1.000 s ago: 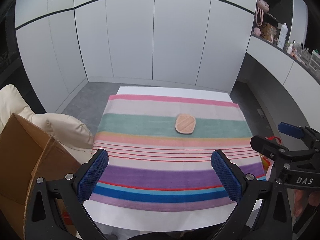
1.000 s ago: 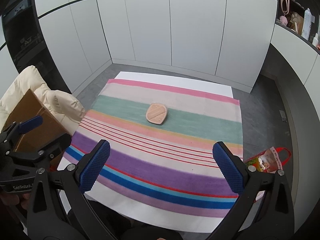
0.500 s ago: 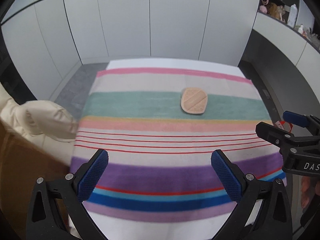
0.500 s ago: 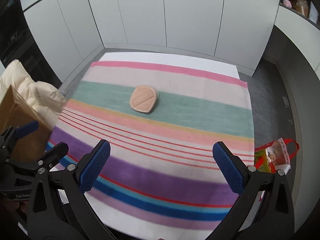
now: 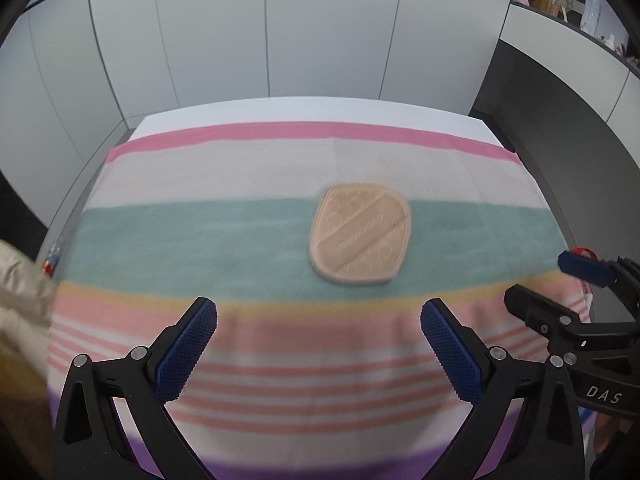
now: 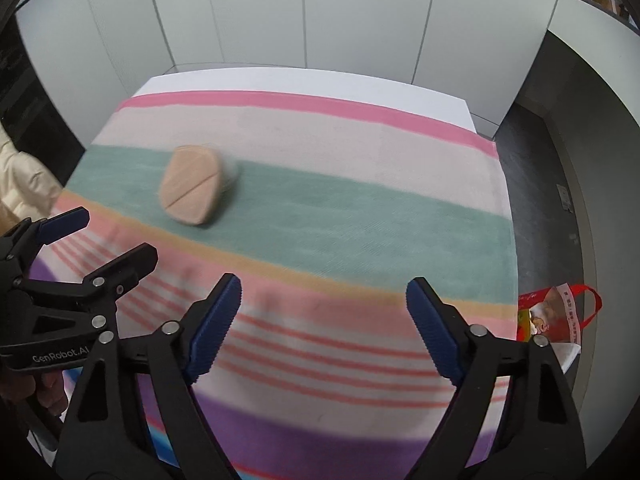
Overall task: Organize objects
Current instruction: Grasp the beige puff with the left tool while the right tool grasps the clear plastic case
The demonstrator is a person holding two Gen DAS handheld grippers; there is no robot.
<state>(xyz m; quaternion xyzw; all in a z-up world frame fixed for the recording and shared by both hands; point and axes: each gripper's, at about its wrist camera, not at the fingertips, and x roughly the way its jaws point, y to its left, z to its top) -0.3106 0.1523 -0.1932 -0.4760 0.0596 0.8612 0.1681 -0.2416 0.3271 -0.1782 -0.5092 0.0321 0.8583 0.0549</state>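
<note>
The peach case (image 5: pixel 360 234) is what I have to tidy, though I begin at my own tools. My left gripper (image 5: pixel 318 346) stands with its jaws wide apart and empty at the bottom of its view. My right gripper (image 6: pixel 323 322) is also empty, its jaws closing with nothing between them. Beyond both, the case lies flat on the green band of the striped cloth (image 5: pixel 180 240) that covers the surface (image 5: pixel 280 110), right of centre in the left view and upper left in the right view.

I judge it light and stiff, a shallow lidded shell with rounded corners and a smooth top that could slip. I would take it across its narrower sides, at the rim, not on the lid.

Against a second ago, both grippers have dropped and closed in: the case looks far larger, the cardboard box at the left edge is gone from view, and the right jaws are narrower.
</note>
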